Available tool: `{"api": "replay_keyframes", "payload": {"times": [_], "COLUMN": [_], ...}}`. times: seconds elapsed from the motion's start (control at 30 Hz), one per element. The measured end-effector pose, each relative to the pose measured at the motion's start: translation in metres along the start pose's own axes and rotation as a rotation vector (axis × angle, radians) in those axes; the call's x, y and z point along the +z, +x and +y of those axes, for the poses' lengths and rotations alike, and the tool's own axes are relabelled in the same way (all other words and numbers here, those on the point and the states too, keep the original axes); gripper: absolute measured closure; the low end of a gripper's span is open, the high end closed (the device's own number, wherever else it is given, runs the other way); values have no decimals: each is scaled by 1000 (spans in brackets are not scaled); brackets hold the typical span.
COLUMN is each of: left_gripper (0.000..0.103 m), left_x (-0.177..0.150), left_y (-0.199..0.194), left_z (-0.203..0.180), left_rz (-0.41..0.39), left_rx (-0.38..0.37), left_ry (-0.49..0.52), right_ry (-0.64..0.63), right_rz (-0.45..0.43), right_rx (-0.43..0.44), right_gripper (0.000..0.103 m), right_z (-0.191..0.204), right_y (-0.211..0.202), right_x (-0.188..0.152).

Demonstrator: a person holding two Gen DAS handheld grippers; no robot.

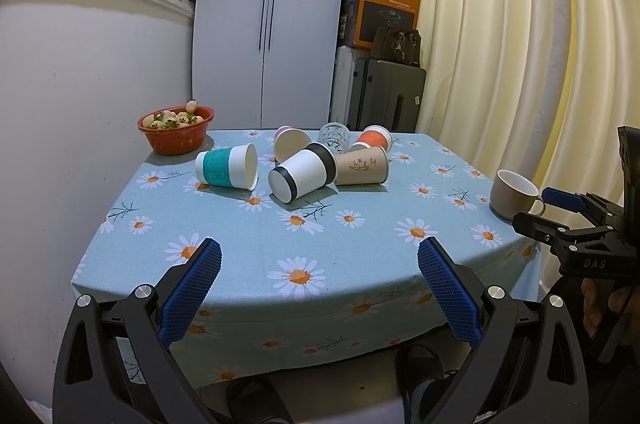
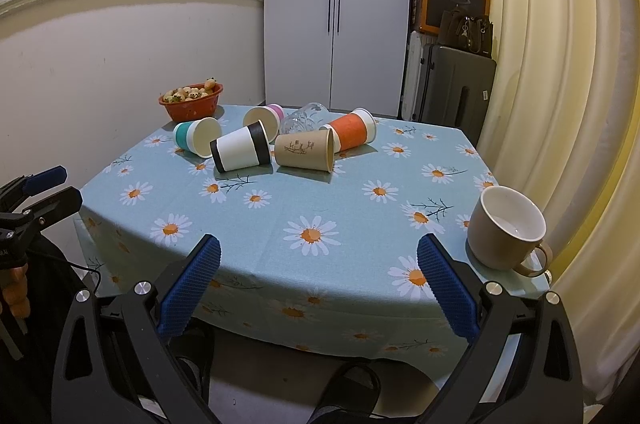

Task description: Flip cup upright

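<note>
Several paper cups lie on their sides at the far middle of the daisy tablecloth: a teal-banded cup (image 1: 227, 167) (image 2: 197, 136), a black-banded white cup (image 1: 302, 175) (image 2: 240, 151), a brown cup (image 1: 362, 166) (image 2: 306, 154), an orange cup (image 1: 372, 139) (image 2: 352, 133) and a pink-rimmed cup (image 1: 290, 143) (image 2: 265, 118). A clear glass (image 1: 334, 136) (image 2: 304, 118) lies among them. My left gripper (image 1: 319, 264) is open and empty over the near table edge. My right gripper (image 2: 319, 264) is open and empty there too.
A beige mug (image 2: 506, 234) (image 1: 514, 194) stands upright at the table's right edge. A red bowl of fruit (image 1: 176, 128) (image 2: 192, 100) sits at the far left corner. A wall is on the left, curtains on the right, and a cabinet and suitcase behind.
</note>
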State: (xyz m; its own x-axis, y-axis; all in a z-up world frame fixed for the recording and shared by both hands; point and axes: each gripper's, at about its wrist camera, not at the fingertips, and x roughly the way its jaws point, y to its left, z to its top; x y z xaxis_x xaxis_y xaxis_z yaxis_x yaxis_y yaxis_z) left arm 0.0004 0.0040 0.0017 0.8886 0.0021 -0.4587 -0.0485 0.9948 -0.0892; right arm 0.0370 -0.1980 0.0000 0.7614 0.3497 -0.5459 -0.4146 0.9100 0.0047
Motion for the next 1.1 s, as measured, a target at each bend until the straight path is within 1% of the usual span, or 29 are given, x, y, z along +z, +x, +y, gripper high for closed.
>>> {"api": "replay_keyframes", "payload": {"times": [1.1], "left_gripper": [7], "left_x": [-2], "left_y": [3], "left_z": [-2], "left_rz": [5], "left_rx": [0], "left_ry": [-1], "right_ry": [-13], "right_rz": [8], "right_rx": [4], "right_gripper": [5], "right_z": [8], "right_y": [2], "right_x": [-2]}}
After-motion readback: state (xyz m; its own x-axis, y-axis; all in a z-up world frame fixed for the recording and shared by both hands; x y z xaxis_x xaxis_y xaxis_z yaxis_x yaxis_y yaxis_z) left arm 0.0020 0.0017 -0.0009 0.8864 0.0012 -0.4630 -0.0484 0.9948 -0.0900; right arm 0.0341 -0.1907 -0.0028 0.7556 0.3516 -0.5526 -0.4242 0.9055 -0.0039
